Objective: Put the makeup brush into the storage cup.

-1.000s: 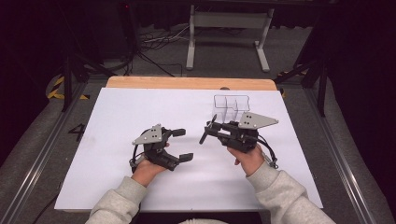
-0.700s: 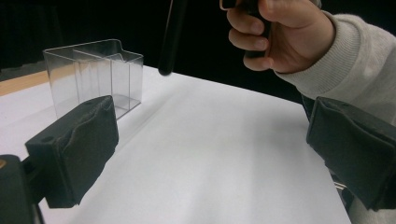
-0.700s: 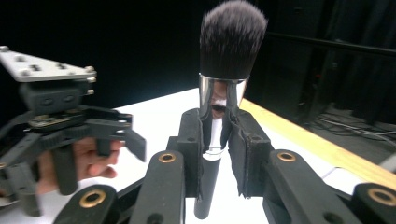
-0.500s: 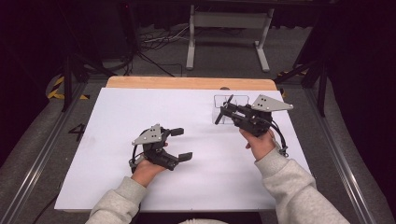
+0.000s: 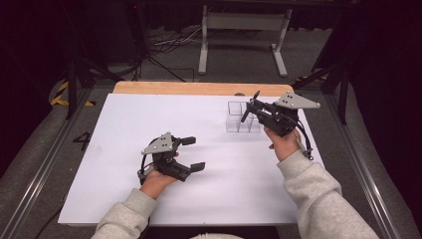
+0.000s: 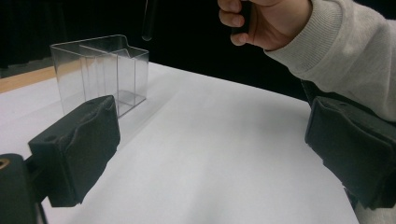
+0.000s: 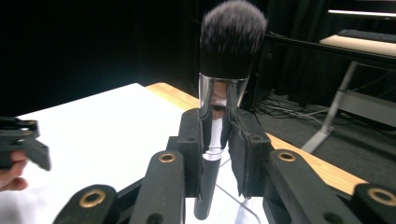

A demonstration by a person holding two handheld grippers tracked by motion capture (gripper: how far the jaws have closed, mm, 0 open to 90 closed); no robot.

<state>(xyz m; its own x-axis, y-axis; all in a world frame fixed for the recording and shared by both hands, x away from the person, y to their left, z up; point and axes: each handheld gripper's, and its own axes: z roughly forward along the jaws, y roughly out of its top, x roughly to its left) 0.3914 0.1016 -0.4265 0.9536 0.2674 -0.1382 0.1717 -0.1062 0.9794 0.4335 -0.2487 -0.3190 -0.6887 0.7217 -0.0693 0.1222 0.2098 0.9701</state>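
My left gripper (image 5: 190,153) rests low on the white worktop (image 5: 124,129), jaws spread and empty. Farther off, my right gripper (image 5: 250,106) pinches a makeup brush (image 7: 224,88) by its handle, bristles up, above the clear divided box (image 5: 242,117).
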